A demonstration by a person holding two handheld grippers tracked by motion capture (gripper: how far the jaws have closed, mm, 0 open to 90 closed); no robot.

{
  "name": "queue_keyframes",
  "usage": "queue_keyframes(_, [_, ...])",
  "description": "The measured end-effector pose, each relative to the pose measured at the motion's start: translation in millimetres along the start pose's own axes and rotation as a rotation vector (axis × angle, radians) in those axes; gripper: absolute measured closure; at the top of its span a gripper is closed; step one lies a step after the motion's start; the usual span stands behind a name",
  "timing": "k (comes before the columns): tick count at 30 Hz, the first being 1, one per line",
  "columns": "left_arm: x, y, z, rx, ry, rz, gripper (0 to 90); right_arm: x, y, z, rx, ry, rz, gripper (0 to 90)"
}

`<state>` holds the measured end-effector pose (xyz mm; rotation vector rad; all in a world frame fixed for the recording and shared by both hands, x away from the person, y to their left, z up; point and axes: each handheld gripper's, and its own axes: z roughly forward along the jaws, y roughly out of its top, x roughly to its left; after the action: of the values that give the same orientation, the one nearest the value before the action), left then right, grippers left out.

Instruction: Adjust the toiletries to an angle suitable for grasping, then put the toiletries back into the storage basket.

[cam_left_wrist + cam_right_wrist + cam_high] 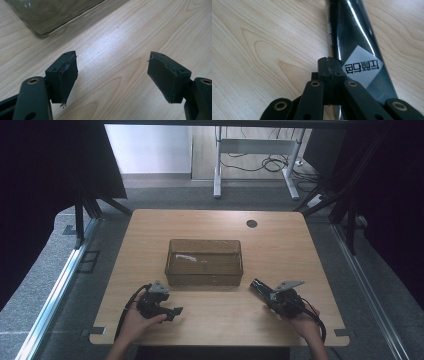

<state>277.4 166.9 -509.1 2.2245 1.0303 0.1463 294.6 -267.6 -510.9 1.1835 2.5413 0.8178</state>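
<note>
Gripping the glossy black packet (359,50), your right gripper (329,67) looks clamped on its edge (thin, light, slippery); left gripper (112,77) open, w/ nothing between.

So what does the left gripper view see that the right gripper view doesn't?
Left gripper view: the left gripper, jaws wide open, and a corner of the clear bin. Right gripper view: the right gripper, jaws shut, and a shiny black packet with a grey label right by them. Both: the wooden table.
</note>
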Motion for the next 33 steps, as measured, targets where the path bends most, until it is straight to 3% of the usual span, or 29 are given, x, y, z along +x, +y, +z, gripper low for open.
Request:
queue_keyframes(15, [0.3,-0.2,0.5,0.001,0.001,-0.003,24.6,-4.5,-2.4,-6.4,-0.015,-0.002,0.007,89.6])
queue_keyframes(20, [0.3,-0.4,1.2,0.004,0.001,-0.002,24.5,-4.1,-1.5,-13.8,-0.046,0.013,-0.019,86.1])
queue_keyframes(24, [-0.8,-0.2,1.4,0.004,-0.001,0.000,24.5,-4.7,-1.2,-18.6,-0.061,0.013,-0.020,80.1])
queue_keyframes(26, [-1.5,0.3,1.6,0.004,0.001,0.001,24.6,-6.4,-1.2,-22.2,-0.083,0.008,-0.021,66.2])
queue_keyframes(27, [-1.3,0.6,1.8,0.005,-0.002,0.005,24.6,-6.4,-1.2,-22.2,-0.083,0.008,-0.021,66.2])
queue_keyframes(28, [-1.3,0.6,2.1,0.005,-0.003,0.003,24.5,-8.1,-1.0,-24.8,-0.093,0.002,-0.014,55.8])
queue_keyframes(32, [-0.5,-0.3,2.8,0.012,0.000,0.001,24.5,-9.2,-1.2,-27.0,-0.098,0.017,-0.033,45.3])
queue_keyframes(33, [-0.5,-0.2,1.0,0.001,-0.005,-0.007,24.6,-8.4,-0.6,-27.7,-0.102,-0.006,-0.051,42.9])
